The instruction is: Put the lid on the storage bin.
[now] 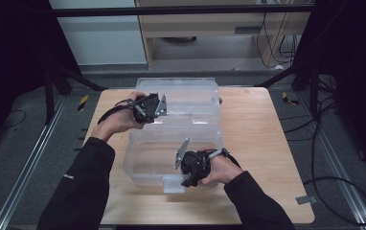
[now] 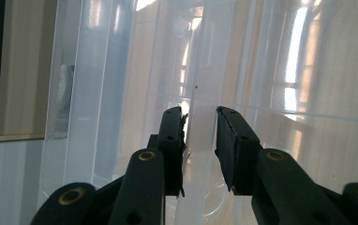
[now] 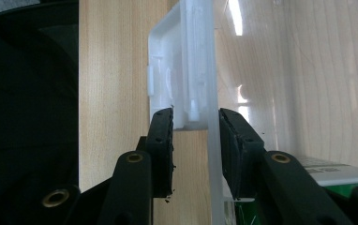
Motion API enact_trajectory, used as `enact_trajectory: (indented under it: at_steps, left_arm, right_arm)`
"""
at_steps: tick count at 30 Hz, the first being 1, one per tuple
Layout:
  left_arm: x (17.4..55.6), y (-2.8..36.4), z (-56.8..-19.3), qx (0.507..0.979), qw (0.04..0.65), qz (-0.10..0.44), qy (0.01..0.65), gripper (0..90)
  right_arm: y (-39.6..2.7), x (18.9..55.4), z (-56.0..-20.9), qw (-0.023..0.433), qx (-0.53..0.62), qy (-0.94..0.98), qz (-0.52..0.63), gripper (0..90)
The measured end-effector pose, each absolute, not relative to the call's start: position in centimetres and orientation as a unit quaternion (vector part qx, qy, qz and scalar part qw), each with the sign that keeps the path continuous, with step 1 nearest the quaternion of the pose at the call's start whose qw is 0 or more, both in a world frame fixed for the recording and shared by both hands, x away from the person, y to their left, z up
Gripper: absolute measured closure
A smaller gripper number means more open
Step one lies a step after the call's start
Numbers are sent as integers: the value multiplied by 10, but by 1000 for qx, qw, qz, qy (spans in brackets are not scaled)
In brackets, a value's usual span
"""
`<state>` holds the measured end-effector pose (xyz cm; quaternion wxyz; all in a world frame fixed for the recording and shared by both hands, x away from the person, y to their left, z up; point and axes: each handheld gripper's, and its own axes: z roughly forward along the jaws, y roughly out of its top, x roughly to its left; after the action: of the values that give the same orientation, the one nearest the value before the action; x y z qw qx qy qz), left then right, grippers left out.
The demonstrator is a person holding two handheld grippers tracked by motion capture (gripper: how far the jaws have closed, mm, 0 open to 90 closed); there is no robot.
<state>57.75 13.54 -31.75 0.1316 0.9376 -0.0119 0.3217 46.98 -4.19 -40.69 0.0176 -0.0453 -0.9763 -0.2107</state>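
Item: clear plastic box, on the wooden surface, its open lid lying behind it toward the far edge.

Left hand-held gripper: I hold it at the lid's left side. In the left gripper view a clear plastic edge runs between the jaws; whether the pads press it I cannot tell.

Right hand-held gripper: I hold it at the box's near wall, beside the white latch. In the right gripper view the wall stands between the jaws, against one pad; grip unclear.

Two clear plastic bins, two grippers, one table.
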Motion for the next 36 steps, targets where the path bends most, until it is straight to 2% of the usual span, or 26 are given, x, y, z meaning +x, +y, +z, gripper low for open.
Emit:
enact_trajectory:
  at_steps: [17,36]
  left_arm:
    - [576,126,-314,944,102,313,-36,788]
    - [552,127,-300,947,112,299,-43,830]
  right_arm:
    - [-42,468,-407,7,-46,-976,-212,672]
    - [-40,463,-407,-10,-51,-977,-208,677]
